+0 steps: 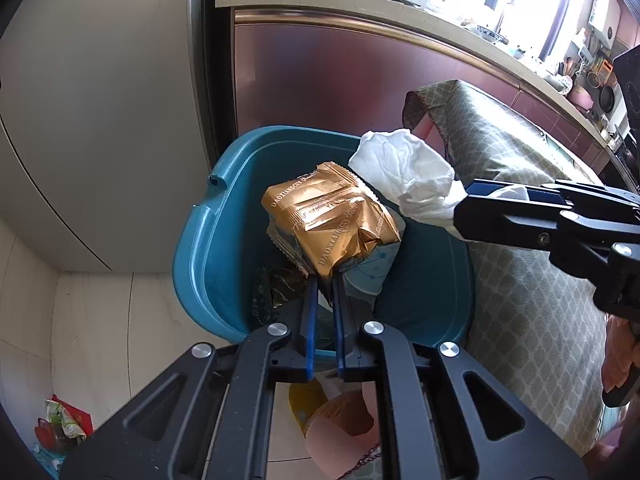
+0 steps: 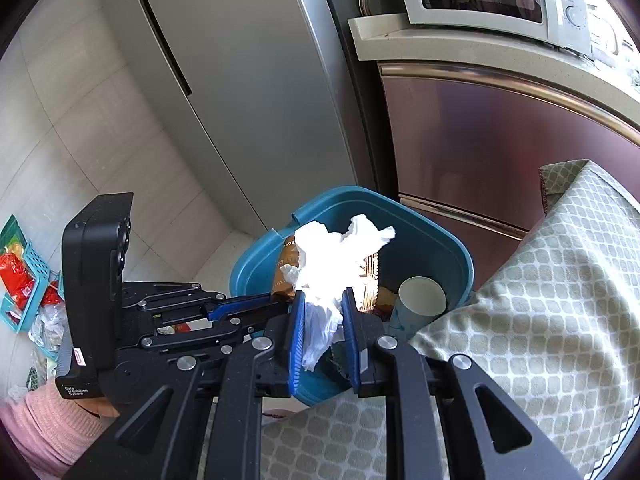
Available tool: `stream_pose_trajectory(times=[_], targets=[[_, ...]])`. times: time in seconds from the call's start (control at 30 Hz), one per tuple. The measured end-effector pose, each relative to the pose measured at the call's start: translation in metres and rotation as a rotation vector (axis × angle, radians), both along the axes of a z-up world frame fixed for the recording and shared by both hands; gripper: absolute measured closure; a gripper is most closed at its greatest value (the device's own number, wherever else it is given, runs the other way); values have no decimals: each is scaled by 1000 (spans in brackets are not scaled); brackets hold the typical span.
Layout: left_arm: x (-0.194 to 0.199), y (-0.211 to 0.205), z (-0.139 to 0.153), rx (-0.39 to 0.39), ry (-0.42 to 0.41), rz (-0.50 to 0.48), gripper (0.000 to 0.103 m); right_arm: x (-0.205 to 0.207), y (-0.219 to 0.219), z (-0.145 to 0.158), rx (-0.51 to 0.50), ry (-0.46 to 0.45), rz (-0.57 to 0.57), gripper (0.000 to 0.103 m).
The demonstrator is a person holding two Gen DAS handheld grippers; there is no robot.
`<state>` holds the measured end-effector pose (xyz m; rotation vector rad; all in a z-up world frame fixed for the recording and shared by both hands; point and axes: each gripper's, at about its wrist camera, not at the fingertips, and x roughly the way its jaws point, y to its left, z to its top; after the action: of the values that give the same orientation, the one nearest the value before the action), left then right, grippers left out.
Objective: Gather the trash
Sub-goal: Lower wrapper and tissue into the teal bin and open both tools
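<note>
Both pieces of trash are hanging over the mouth of the teal bin (image 1: 208, 240), so the coming move looks like a release rather than a reach.

The left gripper (image 1: 325, 280) is pinching the gold snack wrapper (image 1: 332, 224) by its lower edge, fingers nearly together on the foil. The wrapper is standing up and away from the fingertips, its long axis tilting toward the bin's far rim, and its whole body is lying inside the bin's outline. If let go, it would likely fall straight in.

The right gripper (image 2: 324, 300) is clamping the crumpled white tissue (image 2: 336, 256) between its blue pads (image 2: 298, 320), closed on the paper with a tail dangling below the fingers. From the left wrist view, this gripper is coming in from the bin's table-side rim, the tissue projecting across toward the bin's middle — partly over the rim on that side, just beside the wrapper's top edge.

Of the two, the left hand's load is sitting deeper over the bin; the right one probably needs a little more travel inward.

Already inside the bin are lying a paper cup (image 2: 420, 300) and a dark wrapper (image 1: 276, 292).
</note>
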<state>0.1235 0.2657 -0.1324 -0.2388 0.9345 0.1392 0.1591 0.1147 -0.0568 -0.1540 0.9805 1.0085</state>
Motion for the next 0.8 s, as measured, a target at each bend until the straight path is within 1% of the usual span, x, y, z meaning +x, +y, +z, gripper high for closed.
stream_pose_trajectory(times=[0.33,0.4,0.53,0.6,0.67,0.8], targets=[[12,-2,-13,0,33,-3,93,17,18,-15,-44,39,-16,86],[16,-1,-16,-5,39,-1,90,23,22,-16,-44,51,-21,86],[23,0,-20,-5,55,13,86,29,26,-19,-46,63,-43,77],[25,0,-22,-10,58,19,86,31,26,-19,-42,66,-51,77],[25,0,-23,-15,58,25,85,29,22,-20,-37,66,-59,71],[21,3,-21,-30,38,42,85,25,10,-18,-14,70,-66,71]])
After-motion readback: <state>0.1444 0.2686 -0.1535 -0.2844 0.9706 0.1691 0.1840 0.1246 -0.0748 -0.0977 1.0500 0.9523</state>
